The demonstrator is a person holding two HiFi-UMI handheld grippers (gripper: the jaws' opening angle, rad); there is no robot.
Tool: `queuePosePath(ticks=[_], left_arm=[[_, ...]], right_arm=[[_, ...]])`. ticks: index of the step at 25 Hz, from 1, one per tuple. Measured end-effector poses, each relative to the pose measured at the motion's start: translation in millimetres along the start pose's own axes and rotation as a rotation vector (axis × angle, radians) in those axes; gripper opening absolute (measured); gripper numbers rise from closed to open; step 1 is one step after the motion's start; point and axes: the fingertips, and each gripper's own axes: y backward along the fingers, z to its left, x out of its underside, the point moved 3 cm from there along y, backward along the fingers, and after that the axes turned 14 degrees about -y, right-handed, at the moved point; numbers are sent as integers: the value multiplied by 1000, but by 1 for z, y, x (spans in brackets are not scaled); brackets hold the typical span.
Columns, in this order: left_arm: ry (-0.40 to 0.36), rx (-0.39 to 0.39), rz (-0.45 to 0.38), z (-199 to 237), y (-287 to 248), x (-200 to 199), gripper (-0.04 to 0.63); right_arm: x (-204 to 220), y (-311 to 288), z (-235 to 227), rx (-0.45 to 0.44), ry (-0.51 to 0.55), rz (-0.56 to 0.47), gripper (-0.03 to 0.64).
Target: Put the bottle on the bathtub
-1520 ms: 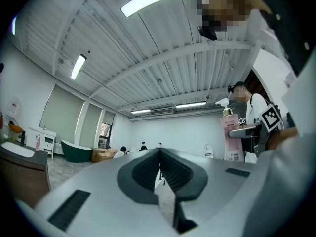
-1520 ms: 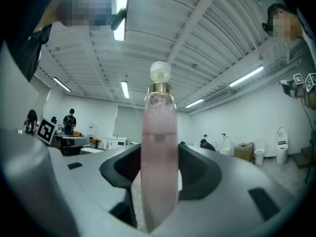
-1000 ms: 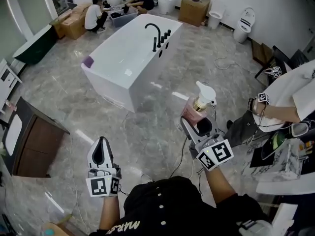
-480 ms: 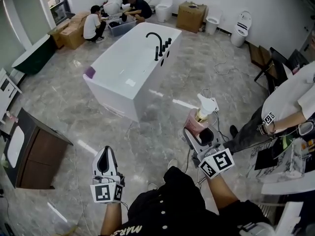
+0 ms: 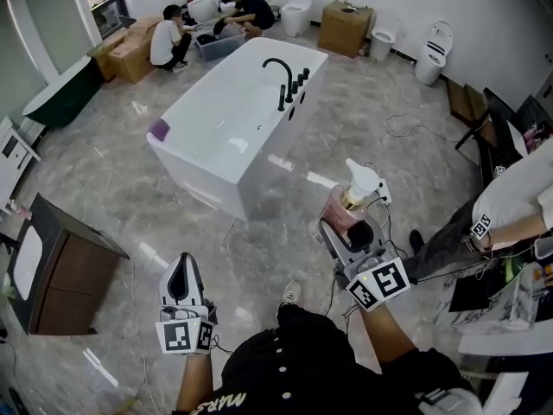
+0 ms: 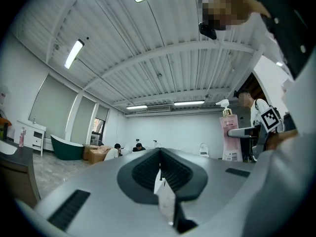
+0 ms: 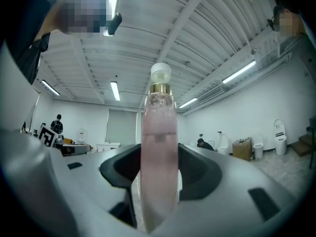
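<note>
Bottle (image 5: 339,206) stands clamped in the right gripper (image 5: 344,225) — left gripper (image 5: 181,266) closed, empty — bathtub (image 5: 225,121) ahead

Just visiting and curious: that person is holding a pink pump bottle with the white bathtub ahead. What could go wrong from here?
1. The right gripper grips the tall bottle only low on its body, so it might tilt or slip.
2. Loose cables lie on the floor near the way ahead; a foot could catch.
3. The bathtub rim looks narrow and smooth, so the bottle could topple in.
</note>
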Motion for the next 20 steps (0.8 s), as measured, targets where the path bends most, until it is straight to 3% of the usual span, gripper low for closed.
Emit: queuePosePath(ticks=[13, 20], left_arm=[[-14, -19, -18, -11, -134, -2, 11], [31, -60, 0, -21, -170, 1, 11]], right_arm=[[-26, -87, -97, -34, 1, -13, 225], [-24, -116, -144, -25, -30, 9, 225]])
